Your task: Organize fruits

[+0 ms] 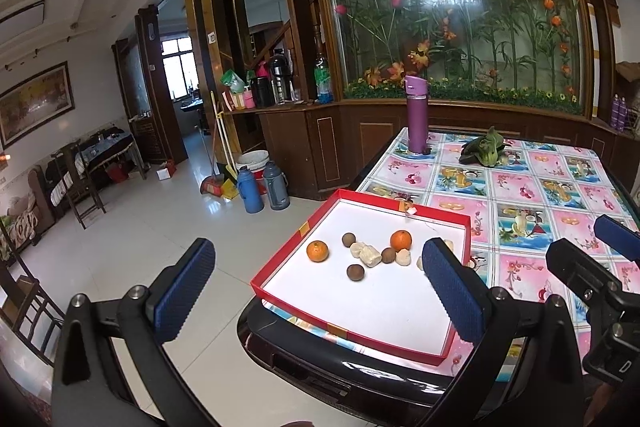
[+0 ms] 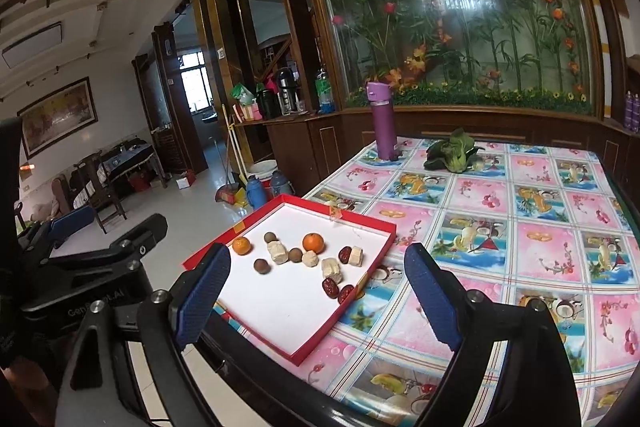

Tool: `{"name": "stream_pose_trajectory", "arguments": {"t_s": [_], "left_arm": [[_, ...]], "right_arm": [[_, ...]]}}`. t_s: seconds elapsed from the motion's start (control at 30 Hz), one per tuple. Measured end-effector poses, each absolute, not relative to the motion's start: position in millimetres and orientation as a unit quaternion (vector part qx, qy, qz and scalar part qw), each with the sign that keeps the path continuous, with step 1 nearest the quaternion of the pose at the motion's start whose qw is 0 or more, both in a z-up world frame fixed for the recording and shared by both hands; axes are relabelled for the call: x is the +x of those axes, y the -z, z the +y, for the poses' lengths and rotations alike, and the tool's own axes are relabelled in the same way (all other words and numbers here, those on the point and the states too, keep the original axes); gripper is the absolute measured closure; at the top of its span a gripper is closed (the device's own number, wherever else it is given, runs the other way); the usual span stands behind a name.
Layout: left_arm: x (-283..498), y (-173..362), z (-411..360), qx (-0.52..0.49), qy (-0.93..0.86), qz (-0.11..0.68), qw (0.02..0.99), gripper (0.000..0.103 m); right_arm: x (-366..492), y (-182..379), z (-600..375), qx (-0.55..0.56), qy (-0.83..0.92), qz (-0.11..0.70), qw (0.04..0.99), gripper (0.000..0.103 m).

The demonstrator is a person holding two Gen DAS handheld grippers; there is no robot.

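Hovering: both grippers are held above the near edge of the counter [image 2: 500, 227], nothing gripped.
Landmark: a shallow red tray [image 2: 362, 217] with a white floor is set on the counter's near left corner.
Fruits: two oranges [image 2: 313, 242], brown longans [image 2: 261, 265], red dates [image 2: 330, 285] and pale chunks [image 2: 277, 251] are scattered inside the tray, mixed together.
Left gripper [image 1: 316, 291]: jaws stand wide apart, empty, before the tray's near rim.
Right gripper [image 2: 316, 291]: jaws stand wide apart, empty, over the tray's near right corner.
Beyond the tray: a purple bottle [image 2: 382, 123] and leafy greens [image 2: 452, 151] are seen.
Step judged: approach, sorting not yet begun.
Next move: one fruit should be straddled and closed upon gently; round pieces may roll.
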State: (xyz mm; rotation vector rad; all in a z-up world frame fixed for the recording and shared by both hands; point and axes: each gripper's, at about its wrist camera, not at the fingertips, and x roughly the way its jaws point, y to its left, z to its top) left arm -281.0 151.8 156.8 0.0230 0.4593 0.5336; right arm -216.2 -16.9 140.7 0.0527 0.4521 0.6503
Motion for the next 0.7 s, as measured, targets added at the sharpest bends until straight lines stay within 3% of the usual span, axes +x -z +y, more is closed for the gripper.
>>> {"name": "stream_pose_trajectory", "arguments": {"t_s": [0.7], "left_arm": [[-297.0, -164.5, 166.8, -0.009, -0.282, 0.213, 0.935, 0.0]], "right_arm": [[-231.6, -147.4, -7.5, 0.004, -0.329, 0.199, 0.923, 0.014]]}}
